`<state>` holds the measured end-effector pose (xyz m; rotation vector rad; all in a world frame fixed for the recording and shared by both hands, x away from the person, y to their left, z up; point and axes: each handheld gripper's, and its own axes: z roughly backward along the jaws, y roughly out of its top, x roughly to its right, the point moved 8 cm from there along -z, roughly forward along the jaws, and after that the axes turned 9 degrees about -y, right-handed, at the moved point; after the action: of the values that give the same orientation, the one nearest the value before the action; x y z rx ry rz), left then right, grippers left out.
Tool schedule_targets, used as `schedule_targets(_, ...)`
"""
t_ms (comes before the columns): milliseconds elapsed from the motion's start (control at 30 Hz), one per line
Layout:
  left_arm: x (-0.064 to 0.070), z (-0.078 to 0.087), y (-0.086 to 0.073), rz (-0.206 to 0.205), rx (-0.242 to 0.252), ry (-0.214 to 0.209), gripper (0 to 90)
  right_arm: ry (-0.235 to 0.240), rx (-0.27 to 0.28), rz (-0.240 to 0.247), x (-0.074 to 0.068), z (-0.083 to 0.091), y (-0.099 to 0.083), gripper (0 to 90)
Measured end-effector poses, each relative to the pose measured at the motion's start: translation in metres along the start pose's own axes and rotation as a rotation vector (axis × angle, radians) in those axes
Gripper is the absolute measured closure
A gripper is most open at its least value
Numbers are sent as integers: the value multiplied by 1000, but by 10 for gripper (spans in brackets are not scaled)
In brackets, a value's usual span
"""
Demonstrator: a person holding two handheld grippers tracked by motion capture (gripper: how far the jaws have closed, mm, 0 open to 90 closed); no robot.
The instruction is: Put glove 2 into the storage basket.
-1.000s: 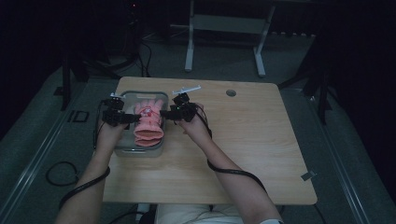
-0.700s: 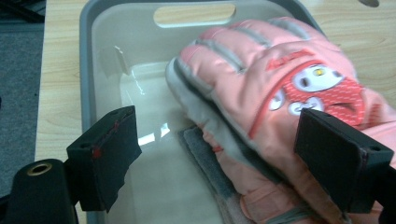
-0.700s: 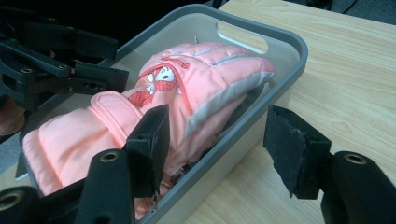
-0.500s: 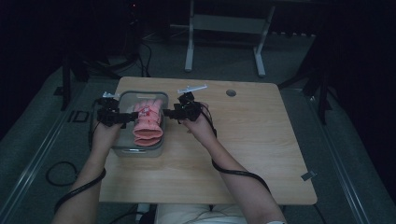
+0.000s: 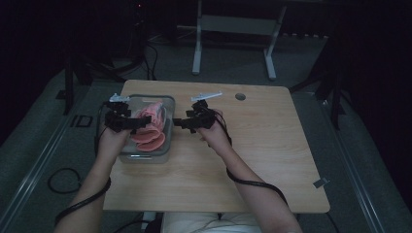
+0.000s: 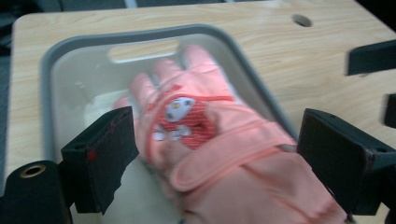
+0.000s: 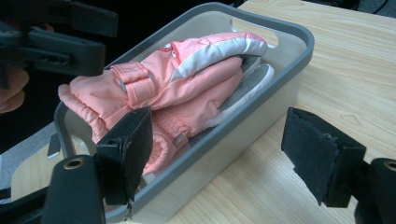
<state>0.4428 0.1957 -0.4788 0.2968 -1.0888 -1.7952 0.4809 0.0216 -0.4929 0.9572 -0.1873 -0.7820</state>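
Lengthwise, pink glove [image 6: 205,135] along bin [image 6: 51,56]

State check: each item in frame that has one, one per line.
Left hand-held gripper: open, jaws either side of the upper glove's cuff, not closed on it.
Right hand-held gripper: open, beside the bin's wall, over the table.
Upper pink glove: back up, lying across the lower one, cuff end raised above the rim.
Lower pink glove: lying in the bin.
Grey bin: upright, no lid.
Table: bare wood around the bin.
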Motion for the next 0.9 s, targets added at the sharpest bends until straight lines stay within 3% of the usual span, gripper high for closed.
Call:
schedule_targets(133,28,-3,0,-67,5,-44,115,-6,27,9,5,8,-6,206)
schedule_targets(167,28,-3,0,-67,5,-44,115,-6,27,9,5,8,-6,206)
schedule_targets(200,43,-5,0,-96,15,-76,115,-16,31,16,7,10,-8,206)
schedule_targets(333,70,-8,-1,-144,29,-129,115,-31,56,118,12,21,-16,165)
schedule_targets(533,110,-15,-12,-219,19,-200,115,-26,24,141,17,33,-31,154)
schedule_targets(667,129,-22,-20,-261,-1,-223,97,-23,15,154,20,40,-41,153)
schedule_targets(900,153,-34,-34,-296,-19,-277,20,-11,8,163,24,48,-59,153)
